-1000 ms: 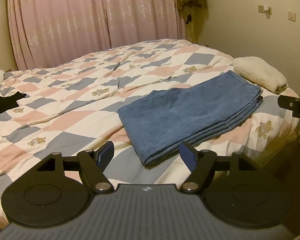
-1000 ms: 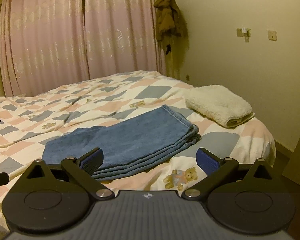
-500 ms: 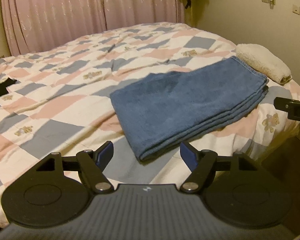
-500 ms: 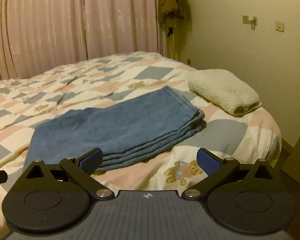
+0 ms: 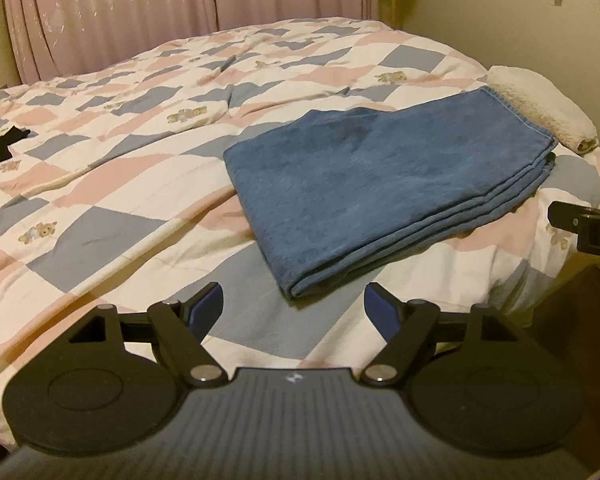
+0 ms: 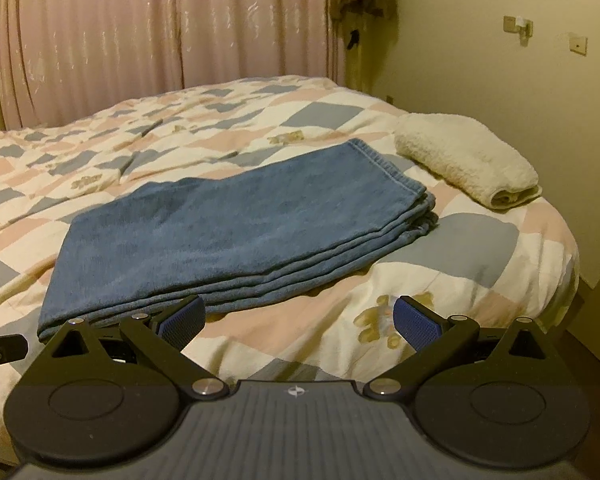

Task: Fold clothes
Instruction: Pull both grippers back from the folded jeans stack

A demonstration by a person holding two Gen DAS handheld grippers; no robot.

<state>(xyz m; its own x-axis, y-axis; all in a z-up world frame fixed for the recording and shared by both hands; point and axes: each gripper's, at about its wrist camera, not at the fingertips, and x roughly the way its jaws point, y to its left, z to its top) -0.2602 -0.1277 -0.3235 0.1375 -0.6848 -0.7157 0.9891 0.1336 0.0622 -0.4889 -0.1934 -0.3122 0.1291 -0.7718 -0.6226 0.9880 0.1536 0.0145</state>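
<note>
Dim, warm yellowish indoor light, soft shadows, slight blur throughout, with fisheye bending and dark corners.

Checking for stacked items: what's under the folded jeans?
The folded jeans lie directly on the patchwork quilt; the stacked denim edges show nothing else between. What sits beneath their middle is covered. The cream towel lies beside them, apart.

Only one readable mark: a white letter "D" on the black gripper part (image 5: pixel 596 232) at the right edge of the left wrist view, cut off by the frame. Nothing else legible anywhere.
</note>
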